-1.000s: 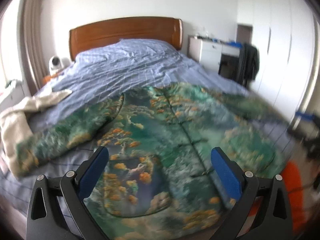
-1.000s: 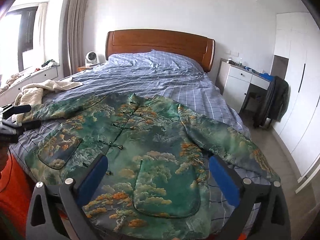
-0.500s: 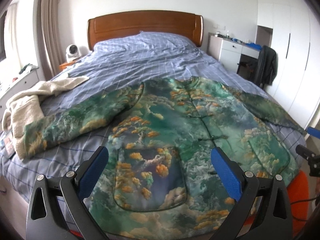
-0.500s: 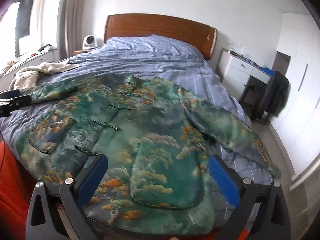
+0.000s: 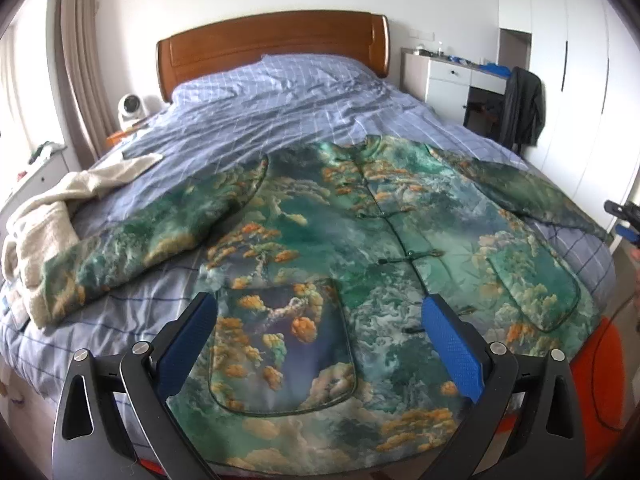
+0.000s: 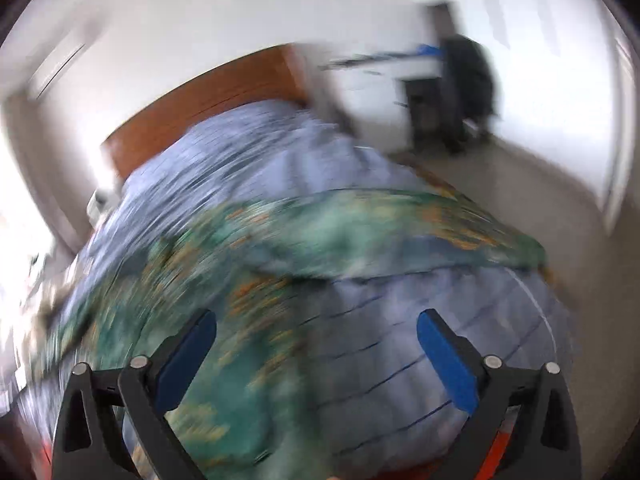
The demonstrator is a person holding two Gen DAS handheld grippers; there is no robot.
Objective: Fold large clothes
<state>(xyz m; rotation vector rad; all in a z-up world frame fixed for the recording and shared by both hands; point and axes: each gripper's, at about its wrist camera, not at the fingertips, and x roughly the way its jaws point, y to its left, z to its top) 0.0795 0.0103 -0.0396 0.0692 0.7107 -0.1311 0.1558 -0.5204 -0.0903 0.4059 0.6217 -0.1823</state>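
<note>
A large green jacket (image 5: 360, 248) with an orange and white cloud print lies spread flat, front up, on the blue checked bed (image 5: 280, 112), sleeves out to both sides. My left gripper (image 5: 320, 340) is open and empty above the jacket's hem by a patch pocket. My right gripper (image 6: 316, 344) is open and empty over the bed's right corner; its view is blurred, with the jacket's right sleeve (image 6: 400, 232) ahead of it. The right gripper also shows at the far right of the left wrist view (image 5: 624, 220).
A cream towel (image 5: 44, 220) lies at the bed's left edge by the left sleeve. A wooden headboard (image 5: 272, 48) stands at the back. A white desk (image 5: 448, 80) and a chair with a dark coat (image 5: 520, 108) stand to the right. A small fan (image 5: 130, 106) sits at left.
The right gripper has swung fast to the right, from the jacket's middle to the bed's right corner near the sleeve. The left gripper has shifted slightly, still over the hem.
</note>
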